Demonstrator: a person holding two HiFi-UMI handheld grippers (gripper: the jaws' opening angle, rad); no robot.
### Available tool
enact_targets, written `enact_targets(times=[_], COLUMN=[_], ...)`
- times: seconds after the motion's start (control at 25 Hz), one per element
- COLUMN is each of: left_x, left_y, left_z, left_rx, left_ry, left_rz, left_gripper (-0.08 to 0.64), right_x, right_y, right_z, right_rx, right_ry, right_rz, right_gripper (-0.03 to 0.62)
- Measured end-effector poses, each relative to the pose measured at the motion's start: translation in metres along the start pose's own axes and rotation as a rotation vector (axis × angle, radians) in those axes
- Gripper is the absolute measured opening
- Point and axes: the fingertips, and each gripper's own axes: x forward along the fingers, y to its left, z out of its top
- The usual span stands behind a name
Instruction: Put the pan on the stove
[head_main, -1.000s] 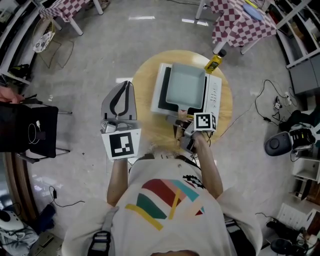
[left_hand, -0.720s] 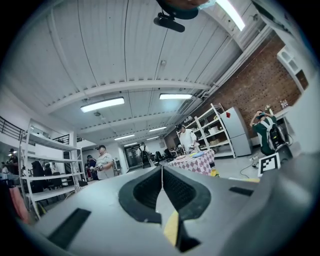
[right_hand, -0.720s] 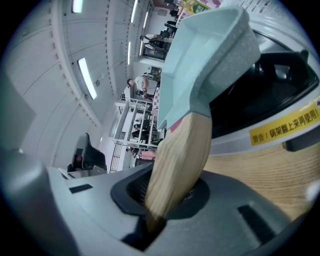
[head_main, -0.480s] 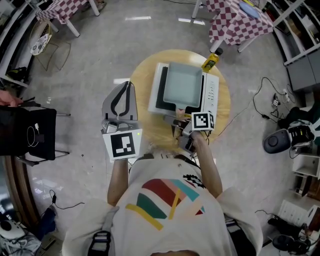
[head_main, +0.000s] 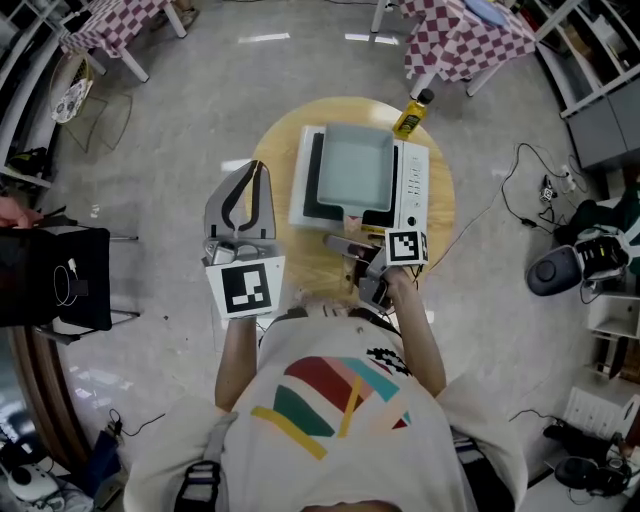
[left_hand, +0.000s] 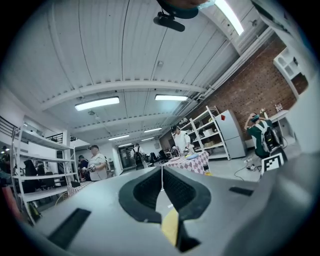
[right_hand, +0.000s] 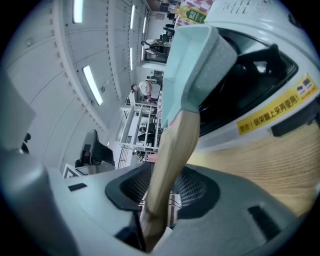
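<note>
A square pale green pan (head_main: 355, 170) sits on the white stove (head_main: 417, 185) on the round wooden table (head_main: 300, 250). Its wooden handle (head_main: 345, 243) points toward me. My right gripper (head_main: 362, 258) is at the end of that handle. In the right gripper view the handle (right_hand: 172, 150) runs between the jaws of the right gripper (right_hand: 167, 187), which are opening. Gaps show on both sides, so the pads do not press on it. The pan (right_hand: 195, 65) rests level on the stove (right_hand: 260, 115). My left gripper (head_main: 256, 170) is held up left of the table, shut and holding nothing (left_hand: 161, 175).
A yellow bottle (head_main: 412, 115) stands at the table's far edge behind the stove. Tables with checked cloths (head_main: 460, 40) stand beyond. A black chair (head_main: 60, 275) is at the left. Cables and a dark device (head_main: 560, 280) lie on the floor at the right.
The right gripper's jaws have parted from the pan's handle. The pan stays on the stove and the left gripper has not moved.
</note>
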Motion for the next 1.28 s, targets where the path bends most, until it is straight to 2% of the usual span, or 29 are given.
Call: enact_targets(times=[0.2, 0.76, 0.88, 0.96, 1.04, 1.08, 1.16, 1.28], left_x=[0.007, 0.025, 0.028, 0.029, 0.03, 0.029, 0.028, 0.029], left_y=[-0.009, -0.036, -0.043, -0.046, -0.048, -0.048, -0.048, -0.049], left_z=[0.003, 0.009, 0.012, 0.013, 0.015, 0.016, 0.016, 0.015], left_rx=[-0.004, -0.013, -0.014, -0.015, -0.016, -0.017, -0.018, -0.015], left_ry=[-0.009, -0.028, -0.034, -0.036, -0.041, -0.042, -0.042, -0.042], left_rz=[-0.022, -0.075, -0.088, -0.093, -0.095, -0.096, -0.095, -0.094], left_gripper=[0.008, 0.008, 0.008, 0.008, 0.008, 0.008, 0.008, 0.008], right_x=[-0.015, -0.064, -0.081, -0.087, -0.094, -0.096, -0.101, -0.107], right_y=[0.008, -0.005, -0.013, -0.014, -0.015, -0.015, -0.014, -0.013], right_z=[-0.001, 0.008, 0.011, 0.015, 0.017, 0.018, 0.02, 0.03], right_rx=[-0.023, -0.002, 0.018, -0.003, -0.024, -0.035, -0.066, -0.133], right_ry=[0.0, -0.125, -0.159, -0.179, -0.187, -0.187, -0.196, -0.215], right_rz=[-0.008, -0.01, -0.055, -0.043, -0.067, -0.084, -0.121, -0.196], right_gripper=[0.15, 0.15, 0.15, 0.15, 0.15, 0.144, 0.089, 0.075])
